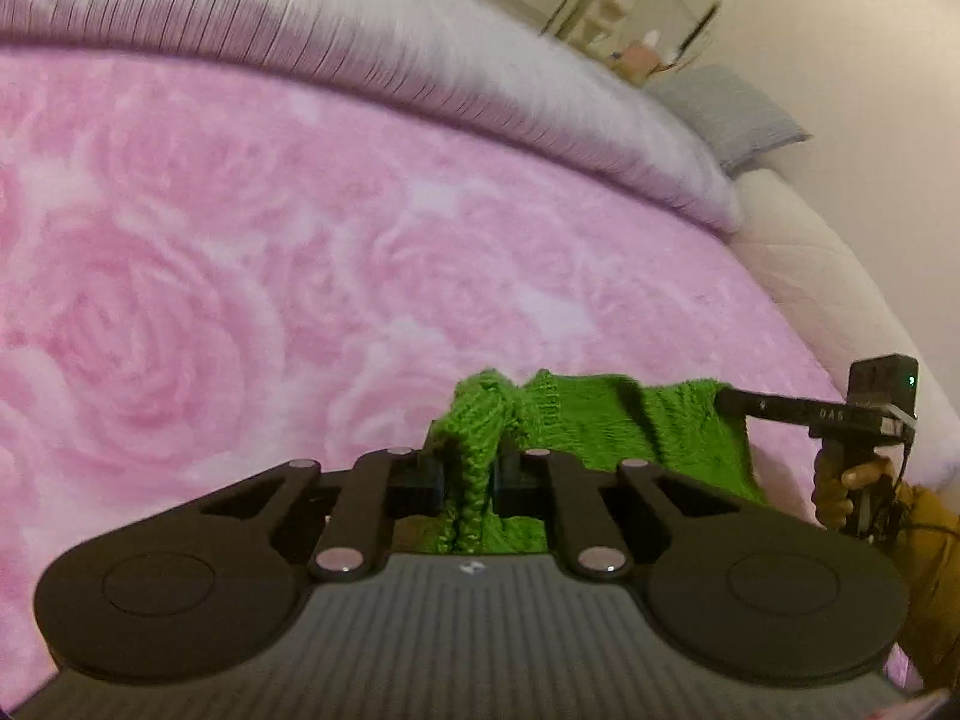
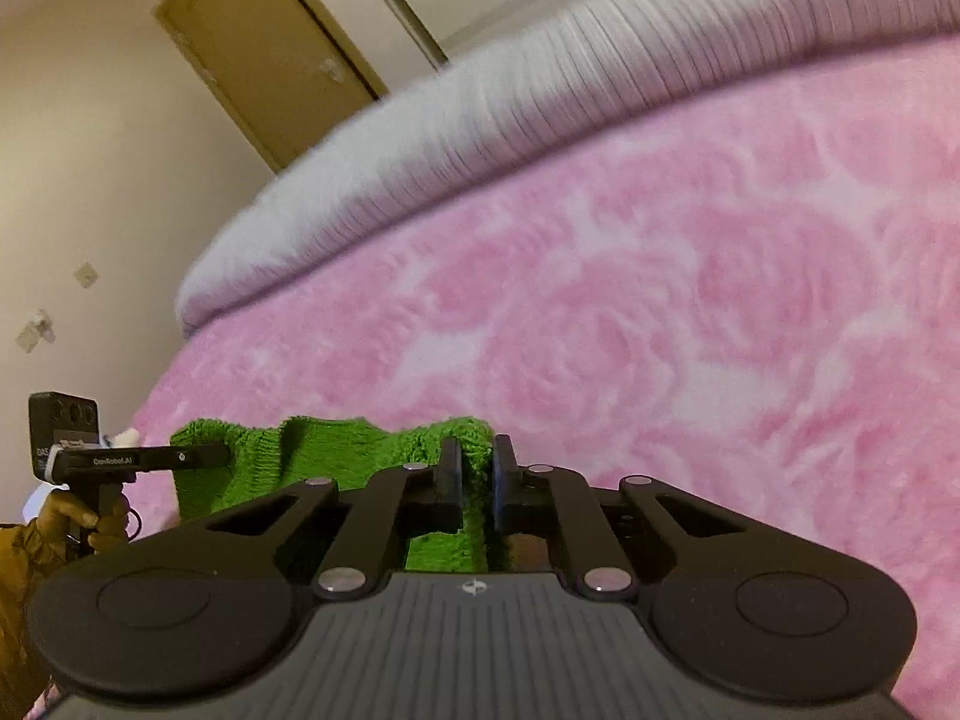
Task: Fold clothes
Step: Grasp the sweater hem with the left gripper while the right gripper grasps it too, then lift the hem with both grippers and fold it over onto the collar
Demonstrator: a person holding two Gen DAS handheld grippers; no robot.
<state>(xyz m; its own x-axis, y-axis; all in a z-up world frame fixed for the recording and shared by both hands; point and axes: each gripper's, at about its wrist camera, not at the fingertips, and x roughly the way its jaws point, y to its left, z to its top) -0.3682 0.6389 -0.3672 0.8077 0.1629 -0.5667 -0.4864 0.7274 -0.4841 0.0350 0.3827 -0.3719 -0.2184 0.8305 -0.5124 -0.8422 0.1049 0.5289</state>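
A bright green knitted garment [image 1: 606, 426] hangs stretched between the two grippers above a pink rose-patterned blanket [image 1: 252, 276]. My left gripper [image 1: 471, 474] is shut on a bunched edge of the knit. In the left wrist view the right gripper [image 1: 729, 402] pinches the garment's far corner, held by a hand [image 1: 840, 489]. My right gripper [image 2: 477, 480] is shut on the green knit [image 2: 336, 456] too. In the right wrist view the left gripper [image 2: 219, 456] grips the opposite corner, with a hand [image 2: 90, 519] on its handle.
The pink blanket [image 2: 690, 312] covers the bed. A grey ribbed duvet [image 1: 372, 48] lies folded along the far side, a grey pillow [image 1: 729, 114] beyond it. A brown door [image 2: 270, 54] stands in the wall behind. A mirror [image 1: 678, 18] stands by the far wall.
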